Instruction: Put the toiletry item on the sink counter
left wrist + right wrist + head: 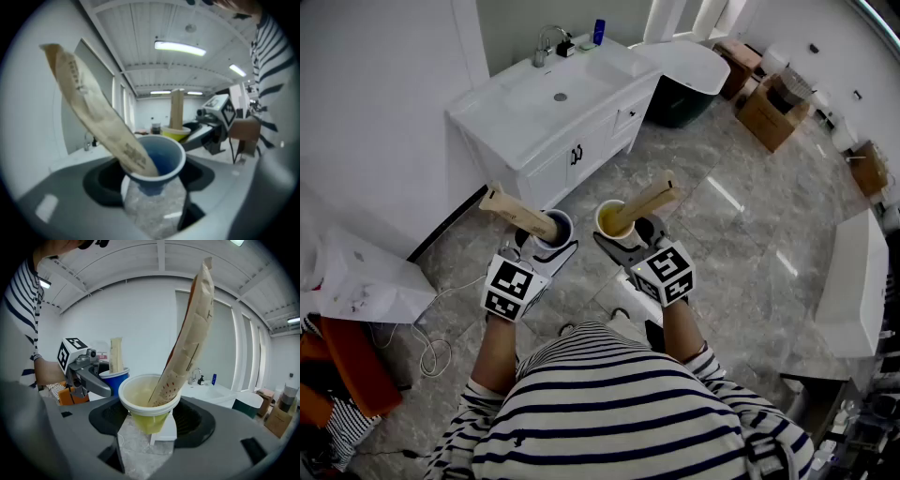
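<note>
1. Grey marble floor tiles (722,216) fill this bathroom, and a white vanity stands against the far wall with its desk (502,94) bare around the basin (560,89).
2. At the back of the desk stand a faucet (546,42) and a small blue bottle (598,31).
3. A person in a striped top (619,412) stands on the tiles, well apart from the vanity, with both grippers held out side by side.
4. The left gripper (546,246) has its fingers closed on a blue cup (555,228), which is held clear of the floor.
5. A tan paper packet (517,214) stands in the blue cup and leans away to the left in the head view.
6. The right gripper (623,234) has its fingers closed on a yellow cup (612,220), just beside the blue one.
7. A spotted paper packet (647,203) stands in the yellow cup and tilts to the right in the head view.
8. Both cups and their packets hang in the air over the tiles; neither touches the desk.
9. Cardboard boxes (773,112) sit on the floor at the far right.
10. A white bag (361,281) and a loose cable (431,347) lie at the left.
</note>
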The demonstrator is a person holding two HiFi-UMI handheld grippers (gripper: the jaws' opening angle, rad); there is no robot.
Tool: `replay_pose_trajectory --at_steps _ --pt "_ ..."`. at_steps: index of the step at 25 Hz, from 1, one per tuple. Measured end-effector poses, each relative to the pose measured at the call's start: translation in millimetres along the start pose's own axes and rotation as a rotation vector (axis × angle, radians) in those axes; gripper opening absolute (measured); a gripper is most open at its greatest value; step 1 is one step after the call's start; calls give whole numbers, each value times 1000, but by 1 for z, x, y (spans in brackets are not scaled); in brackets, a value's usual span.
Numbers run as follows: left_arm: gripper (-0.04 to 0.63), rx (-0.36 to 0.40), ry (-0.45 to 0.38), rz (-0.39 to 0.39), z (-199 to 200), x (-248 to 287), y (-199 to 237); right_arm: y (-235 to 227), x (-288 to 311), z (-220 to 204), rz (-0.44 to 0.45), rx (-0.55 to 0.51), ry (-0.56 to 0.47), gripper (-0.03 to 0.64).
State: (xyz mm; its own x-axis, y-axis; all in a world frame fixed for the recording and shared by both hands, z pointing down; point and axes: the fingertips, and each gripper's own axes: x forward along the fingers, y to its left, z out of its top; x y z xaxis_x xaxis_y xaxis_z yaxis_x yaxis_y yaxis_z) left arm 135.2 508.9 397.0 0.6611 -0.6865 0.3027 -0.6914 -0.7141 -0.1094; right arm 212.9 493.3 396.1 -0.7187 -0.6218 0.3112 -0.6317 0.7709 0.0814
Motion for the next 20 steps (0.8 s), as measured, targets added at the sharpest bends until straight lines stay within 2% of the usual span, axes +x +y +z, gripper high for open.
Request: replay_pose_trajectory --at_steps 10,16,20 --pt "347 0 1 -5 -2 -2 0 3 4 -2 7 1 10 299" --pt "347 -6 -1 4 -4 -2 4 -3 4 1 -13 75 -25 299" --pt "347 -8 -3 9 -6 -3 5 0 7 1 -7 73 -19 299"
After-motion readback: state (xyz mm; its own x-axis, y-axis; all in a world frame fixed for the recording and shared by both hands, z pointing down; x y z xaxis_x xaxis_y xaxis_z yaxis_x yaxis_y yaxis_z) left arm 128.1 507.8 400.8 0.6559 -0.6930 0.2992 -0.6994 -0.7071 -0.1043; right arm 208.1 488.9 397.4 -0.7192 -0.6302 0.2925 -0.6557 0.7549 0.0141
